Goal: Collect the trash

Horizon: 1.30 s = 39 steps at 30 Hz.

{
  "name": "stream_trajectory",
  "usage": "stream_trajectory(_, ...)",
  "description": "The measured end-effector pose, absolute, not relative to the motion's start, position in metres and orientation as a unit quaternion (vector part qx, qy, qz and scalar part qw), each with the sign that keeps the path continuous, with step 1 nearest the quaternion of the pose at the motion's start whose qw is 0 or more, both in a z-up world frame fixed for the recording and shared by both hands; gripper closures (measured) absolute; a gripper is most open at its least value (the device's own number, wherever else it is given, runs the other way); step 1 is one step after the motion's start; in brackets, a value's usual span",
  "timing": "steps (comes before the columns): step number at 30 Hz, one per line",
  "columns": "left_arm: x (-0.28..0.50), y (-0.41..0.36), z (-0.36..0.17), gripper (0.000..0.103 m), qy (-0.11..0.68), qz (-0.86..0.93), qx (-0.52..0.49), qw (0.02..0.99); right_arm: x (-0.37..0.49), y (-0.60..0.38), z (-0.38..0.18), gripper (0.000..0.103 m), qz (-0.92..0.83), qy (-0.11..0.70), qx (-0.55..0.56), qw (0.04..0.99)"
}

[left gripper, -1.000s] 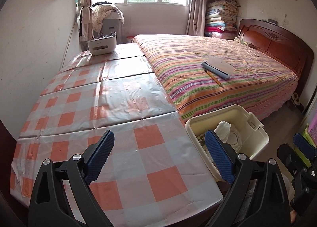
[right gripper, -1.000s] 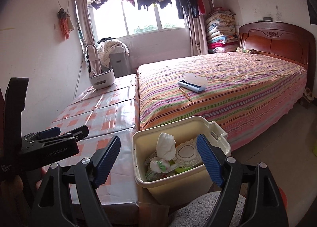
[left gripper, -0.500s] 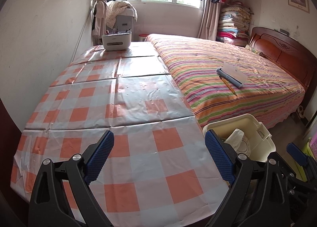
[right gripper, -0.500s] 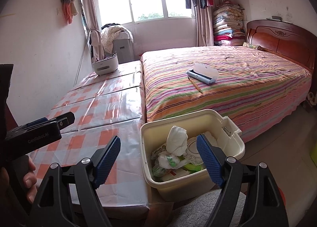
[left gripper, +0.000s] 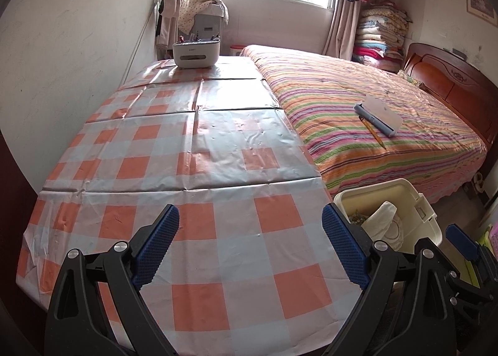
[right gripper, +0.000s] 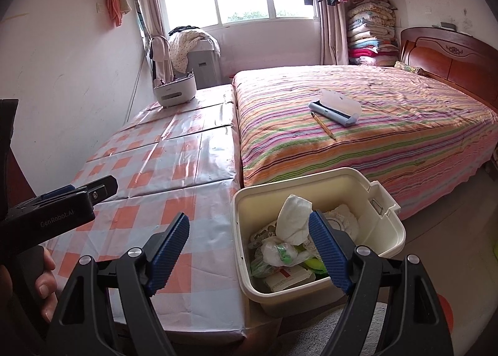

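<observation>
At 5 o'clock beside checked plastic-covered table (left gripper: 193,169): cream plastic bin (left gripper: 401,200) holding crumpled white tissue (right gripper: 294,216); at 2 o'clock, striped bed (left gripper: 358,125).

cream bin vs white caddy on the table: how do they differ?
The cream bin sits low, off the table's near corner by the bed; the white caddy stands on the checked tablecloth at the far end. The bin holds crumpled tissue and wrappers; the caddy holds upright pens or similar. The bin looks larger. Both are open-topped plastic containers.
</observation>
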<state>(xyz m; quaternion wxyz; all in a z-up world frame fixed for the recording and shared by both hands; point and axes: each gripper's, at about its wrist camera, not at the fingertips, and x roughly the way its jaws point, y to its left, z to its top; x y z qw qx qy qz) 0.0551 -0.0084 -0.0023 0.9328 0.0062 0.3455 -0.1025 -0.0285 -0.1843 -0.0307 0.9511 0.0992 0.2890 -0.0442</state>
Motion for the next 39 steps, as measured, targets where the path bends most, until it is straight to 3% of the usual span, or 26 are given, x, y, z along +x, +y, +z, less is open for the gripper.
stream_trajectory(39,0.052,-0.015,0.008,0.011,0.335,-0.133,0.02,0.932,-0.027,-0.174,-0.034,0.026,-0.045,0.309,0.087,0.946)
